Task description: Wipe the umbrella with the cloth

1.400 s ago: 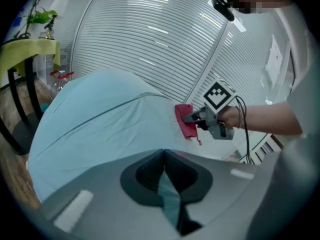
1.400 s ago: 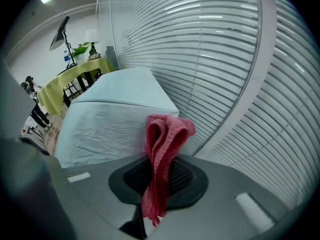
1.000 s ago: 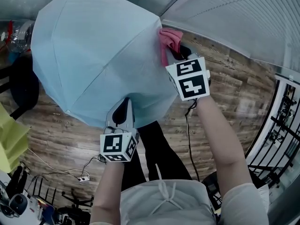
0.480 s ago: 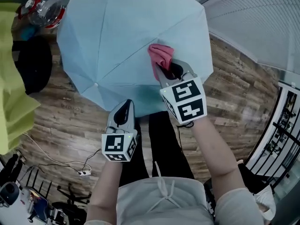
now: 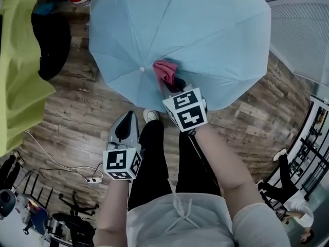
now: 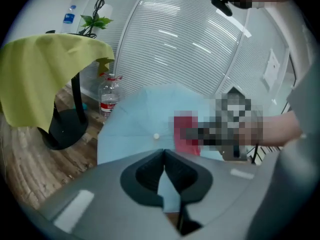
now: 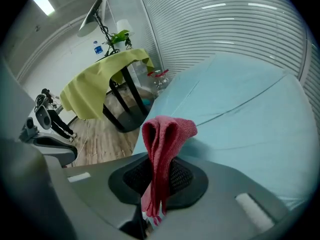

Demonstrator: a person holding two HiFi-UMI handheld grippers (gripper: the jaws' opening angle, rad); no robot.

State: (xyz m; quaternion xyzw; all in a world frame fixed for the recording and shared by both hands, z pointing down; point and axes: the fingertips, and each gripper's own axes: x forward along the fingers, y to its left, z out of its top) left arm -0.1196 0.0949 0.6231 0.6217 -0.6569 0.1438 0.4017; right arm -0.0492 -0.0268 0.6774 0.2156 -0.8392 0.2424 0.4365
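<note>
The open light-blue umbrella point(image 5: 180, 35) lies on the wooden floor, canopy up, with its white tip point(image 5: 142, 69) toward me. My right gripper point(image 5: 174, 84) is shut on a folded pink cloth point(image 5: 165, 71), which presses on the canopy just right of the tip. In the right gripper view the cloth point(image 7: 165, 134) stands up between the pads over the umbrella point(image 7: 240, 114). My left gripper point(image 5: 128, 116) hangs short of the canopy's near edge, shut with nothing in it point(image 6: 164, 156); the umbrella point(image 6: 145, 119) lies beyond it.
A table under a yellow-green cover point(image 5: 20, 60) with a black round base point(image 5: 49, 40) stands at the left, a water bottle point(image 6: 107, 96) beside it. Cables point(image 5: 90, 179) trail over the floor at the lower left. A slatted wall point(image 5: 303, 35) and black railing point(image 5: 308, 153) are at the right.
The right gripper has drawn the pink cloth across the canopy from its far right edge toward the white tip. The left gripper now sits clear of the canopy's near edge.
</note>
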